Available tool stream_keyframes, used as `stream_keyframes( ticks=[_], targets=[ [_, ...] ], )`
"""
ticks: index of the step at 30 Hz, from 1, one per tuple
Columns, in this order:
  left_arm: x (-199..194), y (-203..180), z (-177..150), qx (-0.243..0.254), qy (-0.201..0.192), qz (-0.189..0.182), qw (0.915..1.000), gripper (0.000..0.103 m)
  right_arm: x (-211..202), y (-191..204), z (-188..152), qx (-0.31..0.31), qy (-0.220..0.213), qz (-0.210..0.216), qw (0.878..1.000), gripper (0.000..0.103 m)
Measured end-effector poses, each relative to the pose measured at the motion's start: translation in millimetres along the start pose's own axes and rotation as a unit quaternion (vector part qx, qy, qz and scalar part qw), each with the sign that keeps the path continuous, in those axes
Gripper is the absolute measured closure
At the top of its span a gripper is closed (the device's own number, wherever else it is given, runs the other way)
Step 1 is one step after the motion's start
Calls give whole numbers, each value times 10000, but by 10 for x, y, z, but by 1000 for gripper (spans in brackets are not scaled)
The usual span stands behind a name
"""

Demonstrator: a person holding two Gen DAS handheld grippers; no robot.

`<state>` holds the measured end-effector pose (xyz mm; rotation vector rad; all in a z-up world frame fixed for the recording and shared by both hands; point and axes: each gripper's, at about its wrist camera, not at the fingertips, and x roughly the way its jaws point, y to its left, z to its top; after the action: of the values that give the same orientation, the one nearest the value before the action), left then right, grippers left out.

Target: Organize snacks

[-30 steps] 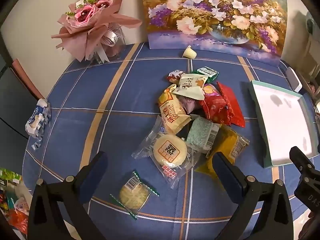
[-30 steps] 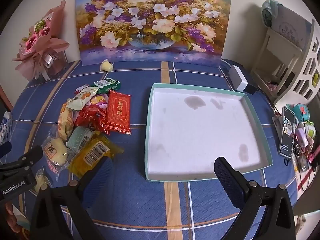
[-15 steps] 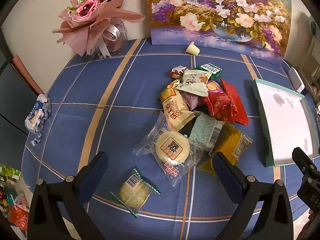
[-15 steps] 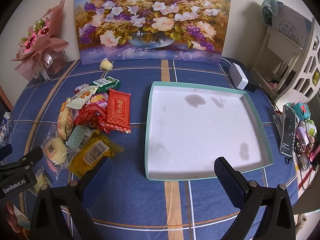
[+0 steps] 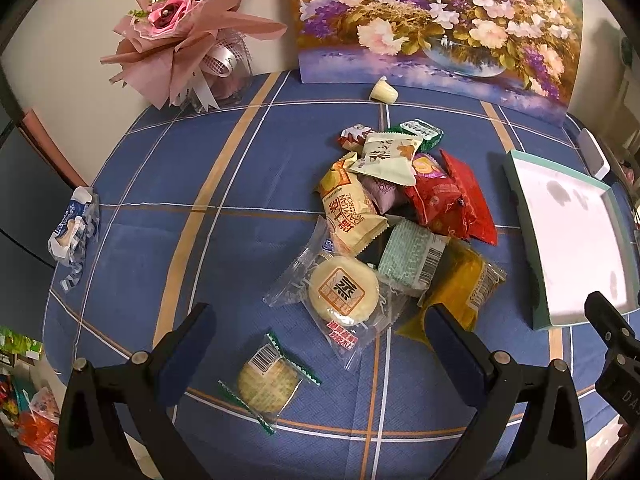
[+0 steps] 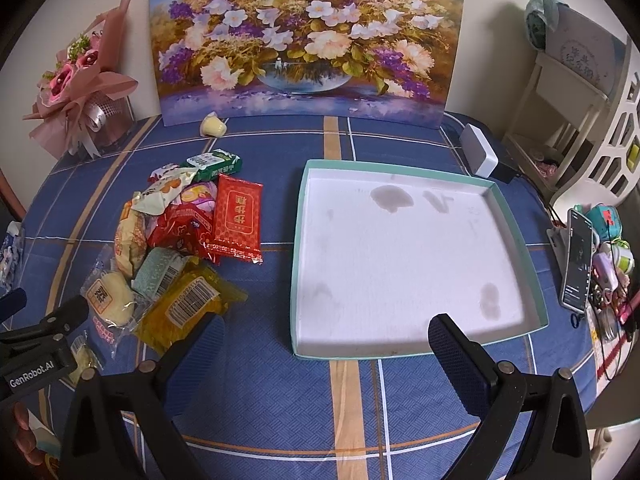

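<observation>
Blue plaid tablecloth [image 6: 256, 408], left gripper [image 5: 320, 336] agape above snacks [image 5: 400, 216], right gripper [image 6: 324, 340] agape near tray [image 6: 516, 232]

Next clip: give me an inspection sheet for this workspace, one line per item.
Surface: table under blue plaid cloth.
Job's things: snack pile left of the tray, which holds no snacks, only stains; round biscuit packet lies apart, nearest the left gripper.
Clutter: crumpled wrapper, small cup, white box.
Grippers: left gripper and right gripper both open, holding nothing.
Cables: thin cables beside the phone.
Surroundings: flower painting, bouquet, white shelf.
</observation>
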<state>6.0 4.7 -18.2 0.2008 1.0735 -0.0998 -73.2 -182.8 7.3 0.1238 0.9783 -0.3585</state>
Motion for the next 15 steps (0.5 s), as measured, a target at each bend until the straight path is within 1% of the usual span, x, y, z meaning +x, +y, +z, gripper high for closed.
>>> stream_keyframes(
  ticks=[15],
  targets=[
    [21, 7, -13, -18, 49, 1, 10000, 0, 5, -9, 0, 7, 16, 9, 10000, 0]
  ],
)
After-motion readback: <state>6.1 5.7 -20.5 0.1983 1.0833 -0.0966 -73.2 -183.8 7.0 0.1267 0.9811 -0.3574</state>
